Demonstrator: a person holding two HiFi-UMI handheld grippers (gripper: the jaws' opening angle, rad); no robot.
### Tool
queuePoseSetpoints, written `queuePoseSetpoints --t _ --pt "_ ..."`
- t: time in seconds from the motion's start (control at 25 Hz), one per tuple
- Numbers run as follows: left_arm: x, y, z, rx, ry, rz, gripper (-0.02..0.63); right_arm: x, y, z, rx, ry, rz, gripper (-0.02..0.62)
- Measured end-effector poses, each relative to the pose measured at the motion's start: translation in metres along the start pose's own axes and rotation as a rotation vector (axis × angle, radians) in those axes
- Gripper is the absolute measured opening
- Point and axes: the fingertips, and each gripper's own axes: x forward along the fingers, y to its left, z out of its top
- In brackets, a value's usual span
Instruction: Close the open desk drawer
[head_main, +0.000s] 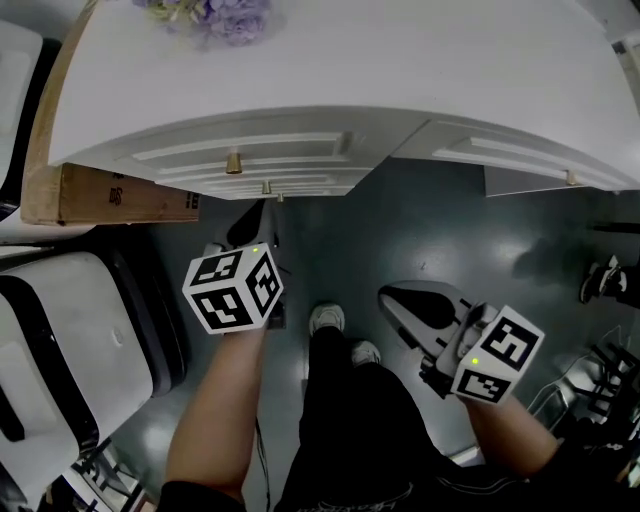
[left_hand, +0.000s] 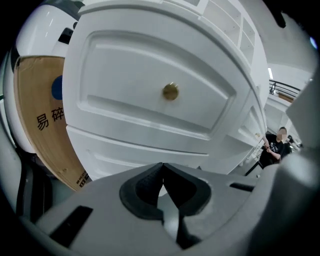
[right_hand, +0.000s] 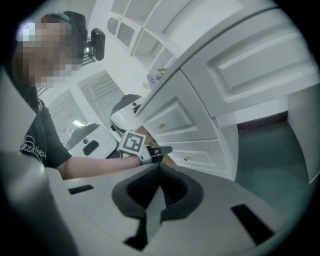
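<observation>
The white desk (head_main: 330, 60) has a stack of drawers at its left, each with a brass knob. The top drawer front (left_hand: 125, 85), with its knob (left_hand: 170, 91) (head_main: 233, 162), stands slightly forward of the drawers below. My left gripper (head_main: 266, 207) (left_hand: 162, 166) is shut and empty. It points at the drawer fronts from a short way off and touches nothing. My right gripper (head_main: 386, 295) (right_hand: 159, 168) is also shut and empty, held low over the dark floor, well back from the desk. In the right gripper view the left gripper (right_hand: 161, 149) shows in front of the drawers.
A cardboard box (head_main: 110, 195) sits left of the drawers, and a white chair (head_main: 70, 340) is at the near left. Purple flowers (head_main: 215, 15) lie on the desk top. Another drawer knob (head_main: 571, 178) shows at the right. My shoes (head_main: 328, 318) are on the floor.
</observation>
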Motion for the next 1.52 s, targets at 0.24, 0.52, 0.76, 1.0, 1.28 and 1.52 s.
queuePoseSetpoints --t 0.24,0.52,0.76,1.0,1.28,1.52 --pt "-0.095 -0.072 0.018 -0.033 -0.012 -0.124 0.005 -0.046 0.04 0.046 -0.053 -0.086 0.023 0.006" --pt "-0.227 -0.169 0.057 0.021 -0.09 -0.267 0.005 -0.113 0.115 0.099 -0.19 -0.143 0.09 0.006" --pt "-0.338 -0.244 0.099 0.11 -0.214 -0.348 0.005 -0.176 0.195 0.133 -0.233 -0.214 0.151 0.006" --pt "-0.419 -0.295 0.115 0.156 -0.312 -0.399 0.005 -0.231 0.263 0.151 -0.325 -0.263 0.206 0.006" --pt "-0.472 -0.314 0.132 0.135 -0.403 -0.419 0.005 -0.27 0.297 0.166 -0.352 -0.337 0.243 0.006" --pt "-0.499 -0.332 0.132 0.197 -0.433 -0.427 0.005 -0.283 0.315 0.165 -0.38 -0.349 0.259 0.006"
